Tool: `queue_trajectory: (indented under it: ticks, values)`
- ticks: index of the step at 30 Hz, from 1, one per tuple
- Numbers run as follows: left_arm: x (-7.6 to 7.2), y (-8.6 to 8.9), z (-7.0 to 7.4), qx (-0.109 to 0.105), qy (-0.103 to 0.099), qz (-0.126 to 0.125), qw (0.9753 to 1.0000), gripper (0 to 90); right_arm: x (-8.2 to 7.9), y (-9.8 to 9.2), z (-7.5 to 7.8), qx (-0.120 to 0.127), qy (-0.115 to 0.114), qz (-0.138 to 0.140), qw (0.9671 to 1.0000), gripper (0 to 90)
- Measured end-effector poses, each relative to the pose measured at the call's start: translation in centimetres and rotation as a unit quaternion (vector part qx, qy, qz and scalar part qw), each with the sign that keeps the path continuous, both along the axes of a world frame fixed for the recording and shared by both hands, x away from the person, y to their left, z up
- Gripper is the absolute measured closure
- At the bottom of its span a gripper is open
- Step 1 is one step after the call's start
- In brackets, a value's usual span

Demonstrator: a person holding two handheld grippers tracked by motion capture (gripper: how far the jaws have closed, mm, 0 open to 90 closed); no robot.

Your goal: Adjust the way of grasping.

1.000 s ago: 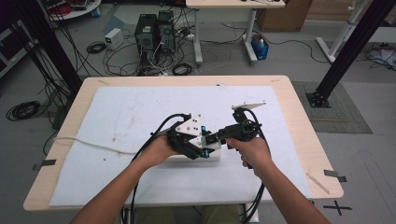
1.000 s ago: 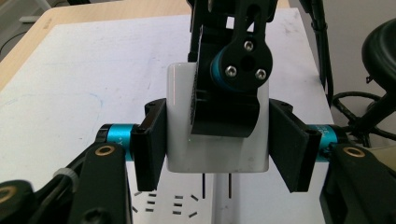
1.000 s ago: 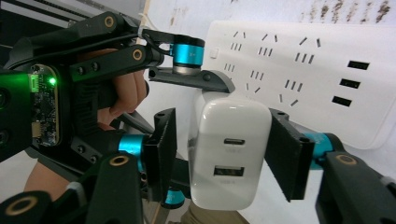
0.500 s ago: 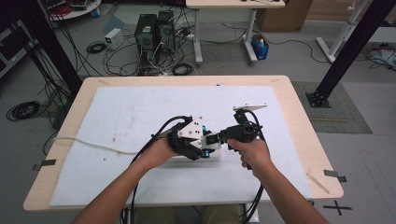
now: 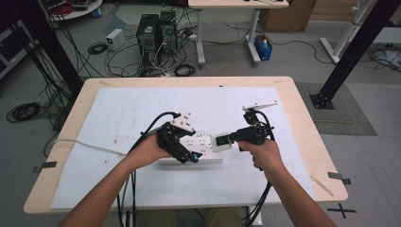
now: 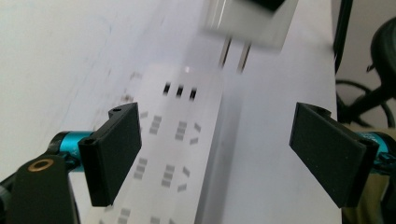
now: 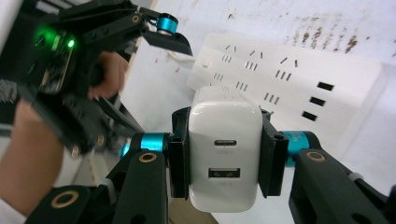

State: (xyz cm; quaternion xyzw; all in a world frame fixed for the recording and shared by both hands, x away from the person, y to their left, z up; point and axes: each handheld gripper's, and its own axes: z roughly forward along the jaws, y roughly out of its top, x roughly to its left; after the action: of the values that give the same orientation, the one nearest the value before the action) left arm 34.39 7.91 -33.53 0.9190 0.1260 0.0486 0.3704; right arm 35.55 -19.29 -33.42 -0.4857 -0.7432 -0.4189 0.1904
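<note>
Charger block, white with two USB ports facing my right gripper's camera, sits clamped between the jaws of my right gripper, both pads pressed flat on its sides. From the high view, it hangs just above the right end of the white power strip, at about three o'clock from my left gripper. My left gripper rests over the strip's middle with its jaws spread wide and nothing between them; in the left gripper view the strip runs between the two pads, and I can't tell whether either touches it. In that same view the charger's two metal prongs point down towards the strip, apart from it, above the three dark slots. I judge the step in hand to be plugging in, so I should keep the prongs square to the strip's face, line them up with a two-slot socket rather than those dark slots, and press straight down without tilting, using the left gripper to steady the strip against sliding on the white sheet. Beyond, at twelve o'clock, the wooden table edge gives way to floor cables.
</note>
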Motion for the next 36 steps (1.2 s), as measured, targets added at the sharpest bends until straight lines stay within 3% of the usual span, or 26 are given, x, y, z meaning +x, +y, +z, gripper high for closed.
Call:
queue_trajectory:
  ticks: [1,2,5,6,7,10,11,13,14,15,17,19,20,21,22,23,25,27,29,32,36]
  values:
    - [0.0,0.4,0.1,0.015,0.004,0.003,0.9999,16.9,0.0,0.0,0.0,0.0,0.0,0.0,1.0,62.3]
    - [-0.1,1.2,0.3,0.04,0.013,0.01,0.9991,16.9,-0.1,-0.4,0.8,-0.019,-0.021,0.01,0.9996,62.3]
    - [-0.1,2.6,0.7,0.076,0.03,0.012,0.9966,16.9,-0.2,-1.0,1.9,-0.044,-0.05,0.023,0.9975,62.3]
    - [-0.1,2.6,0.7,0.076,0.03,0.012,0.9966,16.9,-0.2,-1.0,1.9,-0.044,-0.05,0.023,0.9975,62.3]
    - [-0.1,3.6,1.0,0.093,0.034,0.013,0.995,16.9,-0.2,-1.5,2.8,-0.069,-0.071,0.027,0.9947,62.3]
    - [0.0,4.1,1.1,0.095,0.035,0.015,0.9947,16.9,-0.3,-1.9,3.5,-0.098,-0.094,0.036,0.9901,62.3]
    - [0.0,5.6,1.6,0.096,0.029,0.03,0.9945,16.9,-0.4,-2.1,4.1,-0.128,-0.106,0.043,0.9852,62.3]
    - [0.0,6.4,1.9,0.099,0.029,0.035,0.994,16.9,-0.4,-2.2,4.6,-0.162,-0.122,0.055,0.9777,62.3]
    - [0.0,6.4,1.9,0.099,0.029,0.035,0.994,16.9,-0.4,-2.2,4.6,-0.162,-0.122,0.055,0.9777,62.3]
    - [0.1,7.1,1.9,0.104,0.035,0.037,0.9933,16.9,-0.4,-2.2,5.0,-0.188,-0.133,0.072,0.9705,62.3]
    - [0.2,7.7,1.9,0.116,0.04,0.033,0.9919,16.9,-0.4,-2.1,5.3,-0.215,-0.138,0.092,0.9625,62.3]
    - [0.4,8.3,1.6,0.119,0.064,0.025,0.9905,16.9,-0.4,-1.9,5.6,-0.247,-0.138,0.111,0.9526,62.2]
    - [0.4,8.3,1.6,0.119,0.064,0.025,0.9905,16.9,-0.4,-1.9,5.6,-0.247,-0.138,0.111,0.9526,62.2]
    - [0.4,8.3,1.6,0.119,0.064,0.025,0.9905,16.9,-0.4,-1.9,5.6,-0.26,-0.139,0.12,0.9478,62.2]
    - [0.5,9.2,1.3,0.124,0.088,0.006,0.9883,16.9,-0.4,-1.9,5.7,-0.279,-0.141,0.133,0.9405,62.3]
    - [0.5,9.4,1.2,0.119,0.089,0.01,0.9888,16.9,-0.4,-1.9,5.7,-0.291,-0.141,0.139,0.9359,62.2]
    - [0.5,9.8,1.1,0.118,0.088,0.014,0.9891,16.9,-0.3,-2.1,5.7,-0.303,-0.148,0.147,0.9298,62.2]
    - [0.6,10.2,1.0,0.122,0.085,0.01,0.9888,16.9,-0.2,-2.2,5.7,-0.307,-0.149,0.153,0.9274,62.2]
    - [0.6,10.4,0.9,0.114,0.095,0.006,0.9889,16.9,-0.1,-2.3,5.7,-0.317,-0.146,0.162,0.923,62.2]
    - [0.5,10.6,0.8,0.113,0.091,-0.003,0.9894,16.9,-0.1,-2.3,5.6,-0.323,-0.144,0.162,0.9213,62.2]
    - [0.4,10.8,0.8,0.129,0.084,-0.017,0.988,16.9,-0.1,-2.0,5.4,-0.35,-0.145,0.187,0.9064,62.3]
